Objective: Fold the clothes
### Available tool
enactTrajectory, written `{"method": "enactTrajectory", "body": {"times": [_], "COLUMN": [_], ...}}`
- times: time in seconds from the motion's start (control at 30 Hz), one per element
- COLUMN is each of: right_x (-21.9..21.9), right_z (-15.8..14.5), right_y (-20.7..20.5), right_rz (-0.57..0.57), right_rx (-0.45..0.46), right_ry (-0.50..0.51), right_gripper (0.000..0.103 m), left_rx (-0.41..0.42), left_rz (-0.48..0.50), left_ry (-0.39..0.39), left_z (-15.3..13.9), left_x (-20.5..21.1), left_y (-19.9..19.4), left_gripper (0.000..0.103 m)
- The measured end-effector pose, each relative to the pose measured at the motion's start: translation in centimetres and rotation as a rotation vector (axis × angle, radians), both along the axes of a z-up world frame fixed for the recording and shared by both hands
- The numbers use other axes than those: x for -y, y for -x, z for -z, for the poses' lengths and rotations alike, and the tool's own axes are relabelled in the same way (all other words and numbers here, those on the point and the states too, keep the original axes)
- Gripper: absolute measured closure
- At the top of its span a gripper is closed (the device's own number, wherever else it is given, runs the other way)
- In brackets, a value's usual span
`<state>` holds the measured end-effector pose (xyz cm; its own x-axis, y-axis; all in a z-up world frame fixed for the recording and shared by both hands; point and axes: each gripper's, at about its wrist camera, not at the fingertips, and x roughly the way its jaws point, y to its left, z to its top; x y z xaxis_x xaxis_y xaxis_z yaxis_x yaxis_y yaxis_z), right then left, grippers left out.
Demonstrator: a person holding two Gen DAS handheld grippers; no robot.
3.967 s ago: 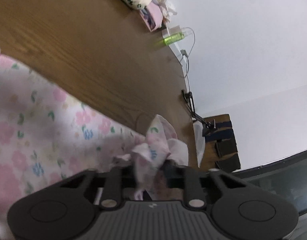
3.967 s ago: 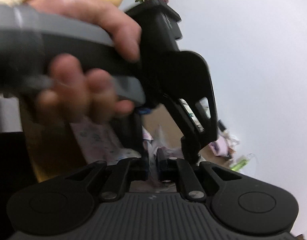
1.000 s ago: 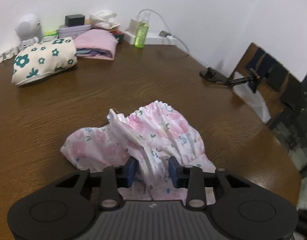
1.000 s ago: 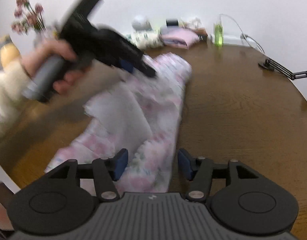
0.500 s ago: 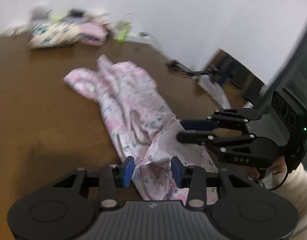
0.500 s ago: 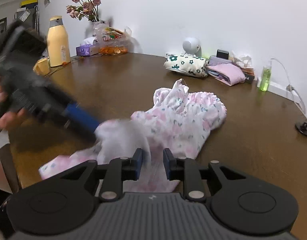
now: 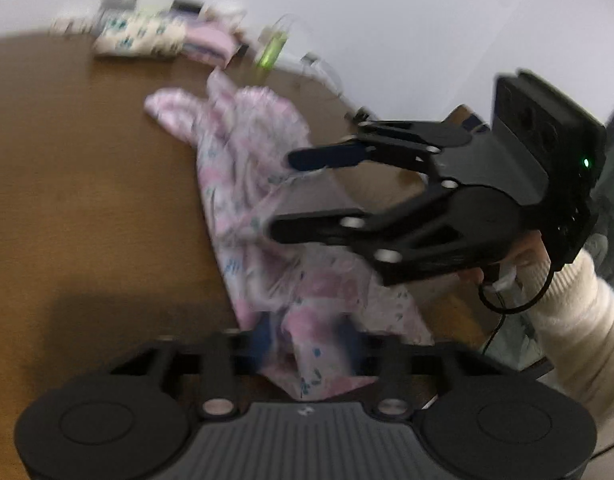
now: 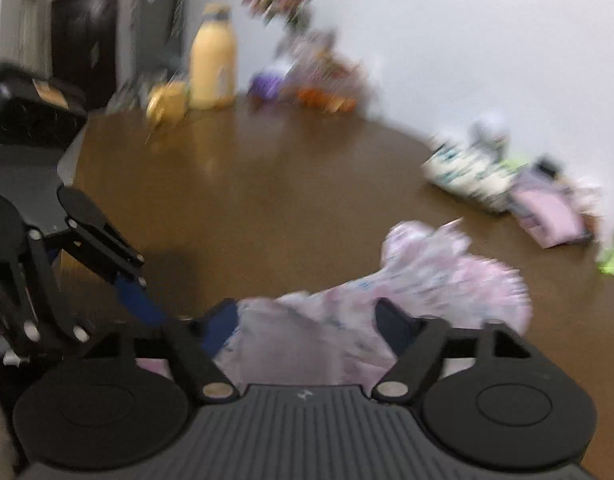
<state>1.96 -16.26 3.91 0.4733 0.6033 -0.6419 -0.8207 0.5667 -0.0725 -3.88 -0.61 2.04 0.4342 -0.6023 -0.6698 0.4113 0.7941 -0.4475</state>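
A pink floral garment (image 7: 251,184) lies crumpled in a long strip on the brown table (image 7: 87,184); it also shows in the right wrist view (image 8: 435,280). My left gripper (image 7: 307,336) is open, with the near end of the garment lying between its blue pads. My right gripper (image 8: 311,320) is open wide over the same near end, and it shows in the left wrist view (image 7: 291,196) hovering above the cloth with its jaws apart. Both views are blurred by motion.
Folded clothes (image 7: 147,40) and a green bottle (image 7: 271,54) sit at the table's far edge by the wall. A yellow bottle (image 8: 213,74), flowers and small items (image 8: 307,88) stand at another far edge. A chair back (image 7: 467,120) is beyond the table.
My right gripper has opened wide and let go of the cloth. My left gripper has opened a little wider. Both cameras have swung and the garment's near end has dropped toward the table.
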Motion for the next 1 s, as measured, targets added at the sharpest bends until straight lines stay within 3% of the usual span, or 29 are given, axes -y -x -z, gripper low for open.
{"method": "enactTrajectory", "body": {"times": [0.03,0.07,0.2,0.33,0.5,0.57,0.63,0.7,0.73,0.83,0.93,1.0], "right_x": [-0.5,-1.0,-0.5,-0.2,-1.5,-1.6,-0.5,1.1,2.0,3.3,3.2,3.1], "right_z": [0.6,1.2,1.2,1.9,2.4,2.2,0.9,-0.9,-1.7,-2.7,-1.8,-0.6], "right_y": [-0.4,-0.8,-2.2,-3.2,-2.3,-1.9,-1.3,0.0,1.0,4.2,8.2,10.6], "right_rz": [-0.009,-0.019,0.073,0.145,0.192,0.192,0.156,0.13,0.107,0.022,-0.09,-0.155], "right_rx": [-0.015,-0.03,-0.031,-0.059,0.032,0.069,0.079,0.124,0.153,0.163,0.136,0.116], "right_ry": [0.025,0.049,-0.014,-0.03,0.043,0.06,0.018,-0.015,-0.031,-0.02,0.035,0.077], "right_gripper": [0.064,0.088,0.102,0.102,0.101,0.1,0.09,0.061,0.059,0.059,0.059,0.056], "left_rx": [0.007,0.013,0.023,0.045,0.072,0.099,0.144,0.195,0.226,0.262,0.308,0.297], "left_rz": [-0.007,-0.013,-0.047,-0.063,-0.051,-0.057,-0.119,-0.144,-0.152,-0.13,-0.014,0.033], "left_ry": [-0.001,-0.003,-0.004,-0.007,-0.019,-0.018,-0.001,0.005,-0.001,-0.041,-0.047,-0.078], "left_z": [0.1,0.3,0.6,0.8,0.6,0.1,-1.0,-2.3,-2.9,-3.8,-3.6,-2.8], "left_x": [0.0,-0.1,-0.5,-0.7,-0.7,-1.4,-3.3,-4.9,-5.5,-4.9,-1.9,0.0], "left_y": [0.2,0.5,1.3,2.3,3.0,3.1,3.1,3.0,2.9,1.8,1.2,0.7], "left_gripper": [0.083,0.085,0.095,0.096,0.095,0.087,0.064,0.056,0.054,0.056,0.056,0.065]}}
